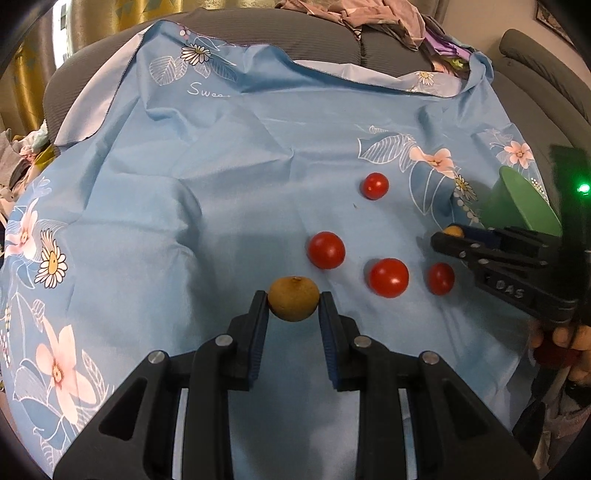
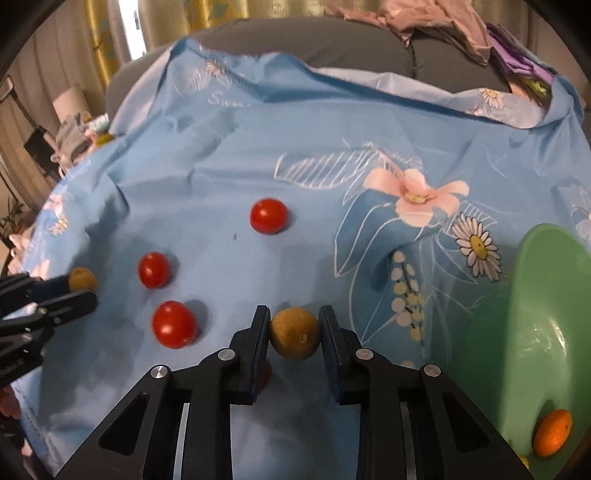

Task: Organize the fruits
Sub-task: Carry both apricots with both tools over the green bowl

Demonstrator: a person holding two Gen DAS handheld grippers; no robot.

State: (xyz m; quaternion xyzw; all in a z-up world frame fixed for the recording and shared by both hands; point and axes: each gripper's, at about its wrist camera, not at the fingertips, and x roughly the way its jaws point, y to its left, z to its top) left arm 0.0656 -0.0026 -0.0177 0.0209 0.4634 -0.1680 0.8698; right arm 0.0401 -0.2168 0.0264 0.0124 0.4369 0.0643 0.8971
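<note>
My left gripper (image 1: 293,304) is shut on a tan longan (image 1: 293,298) just above the blue floral cloth (image 1: 221,192). My right gripper (image 2: 294,330) is shut on a second tan longan (image 2: 294,333); it also shows in the left wrist view (image 1: 452,232), left of the green bowl (image 1: 524,206). Several red cherry tomatoes lie loose on the cloth, among them one (image 1: 326,249), another (image 1: 388,277) and a far one (image 1: 374,185). The green bowl (image 2: 535,314) sits at the right and holds a small orange fruit (image 2: 553,432). The left gripper appears at the left edge of the right wrist view (image 2: 79,286).
The cloth covers a grey sofa (image 1: 277,37). Crumpled clothes (image 1: 369,18) lie on its back at the upper right. More clutter (image 2: 81,129) sits off the cloth's left edge. A small red tomato (image 1: 440,278) lies close under the right gripper.
</note>
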